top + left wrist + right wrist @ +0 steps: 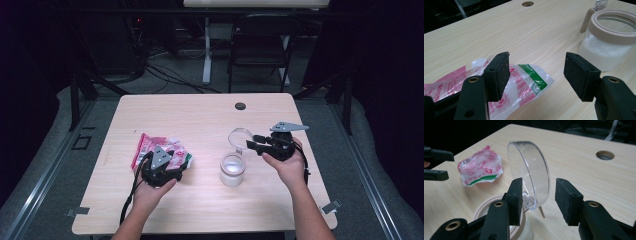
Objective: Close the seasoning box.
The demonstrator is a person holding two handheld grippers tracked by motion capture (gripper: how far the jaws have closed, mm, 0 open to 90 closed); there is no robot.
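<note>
R gripper (pixel 537 200) jaws wide, straddling the jar's (pixel 233 170) raised clear lid (pixel 530 172) w/o pressing; lid stands edge-on at 12 o'clock. L gripper (pixel 536 75) wide, empty, over sachet (pixel 524 82), jar at 2.

Bag (pixel 162 150): near part hidden under left gripper (pixel 161 171) in high view; print too small to read. In left gripper view, bag cut off by left and bottom edges, partly behind jaw. Jar (pixel 607 42) cut off by right edge there; lid (pixel 600 3) cut off by top edge. In right gripper view, jar (pixel 499 205) mostly hidden behind jaws, cut off by bottom edge; contents unseen.
</note>
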